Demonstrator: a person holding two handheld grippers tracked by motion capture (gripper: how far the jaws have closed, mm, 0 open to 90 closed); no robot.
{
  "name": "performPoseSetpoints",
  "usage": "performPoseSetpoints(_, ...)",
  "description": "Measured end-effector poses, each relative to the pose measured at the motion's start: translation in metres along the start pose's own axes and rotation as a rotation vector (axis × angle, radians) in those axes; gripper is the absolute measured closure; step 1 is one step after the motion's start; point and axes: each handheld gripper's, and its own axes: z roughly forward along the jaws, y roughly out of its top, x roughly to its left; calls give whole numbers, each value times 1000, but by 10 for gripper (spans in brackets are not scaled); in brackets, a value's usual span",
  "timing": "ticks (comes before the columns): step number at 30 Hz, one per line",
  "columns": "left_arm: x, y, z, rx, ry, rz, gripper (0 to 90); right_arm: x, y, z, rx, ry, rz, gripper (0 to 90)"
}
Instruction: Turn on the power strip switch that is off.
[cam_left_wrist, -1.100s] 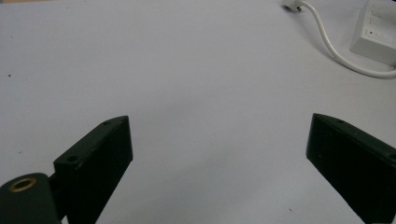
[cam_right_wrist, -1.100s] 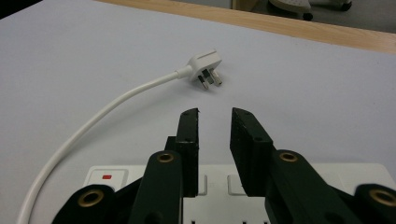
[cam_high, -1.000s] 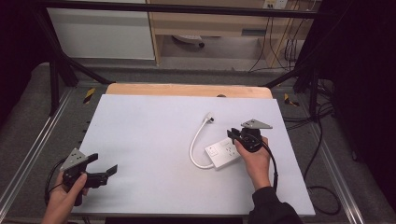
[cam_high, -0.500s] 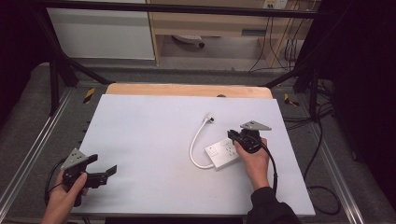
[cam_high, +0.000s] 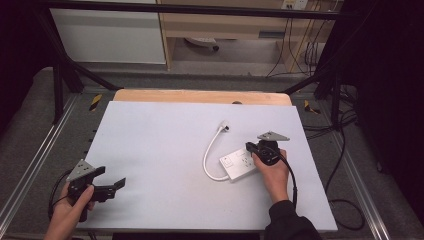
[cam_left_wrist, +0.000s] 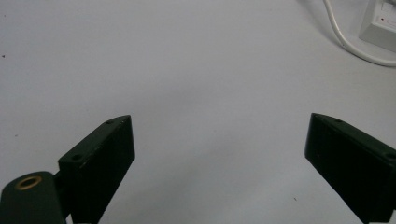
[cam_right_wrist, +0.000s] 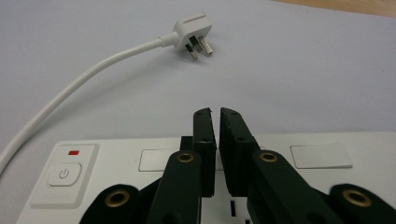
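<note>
We hold our left claw (cam_high: 111, 187) low at the near left, jaws spread wide, our left hand (cam_high: 70, 212) wrapped around its grip. Our right claw (cam_high: 251, 148) sits at the right, jaws pressed almost together with nothing between them, our right hand (cam_high: 272, 172) and dark sleeve behind it.

Wide-apart jaws over white table (cam_left_wrist: 196, 84)

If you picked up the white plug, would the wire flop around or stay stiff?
Probably floppy: the white cable already lies in a loose curve on the table. The plug looks like hard plastic, so it should stay rigid. The power strip would likely drag along behind.
</note>
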Motion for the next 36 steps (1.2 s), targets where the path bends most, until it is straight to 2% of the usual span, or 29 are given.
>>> performPoseSetpoints(7, 0, 1, -1, -17, 2, 0, 86, -2, -1, 1, 0, -5, 8, 858)
performPoseSetpoints(13, 0, 1, -2, -23, 1, 5, 86, -5, 1, -2, -24, -7, 13, 881)
performPoseSetpoints(20, 0, 2, -2, -24, 3, 10, 87, -6, 0, 0, -11, -8, 14, 883)
performPoseSetpoints(29, 1, 2, -3, -28, 4, 6, 86, -3, -1, -1, -1, -4, -8, 872)
performPoseSetpoints(36, 1, 2, -3, -24, 5, 7, 86, -4, -2, 1, 6, -2, -3, 879)
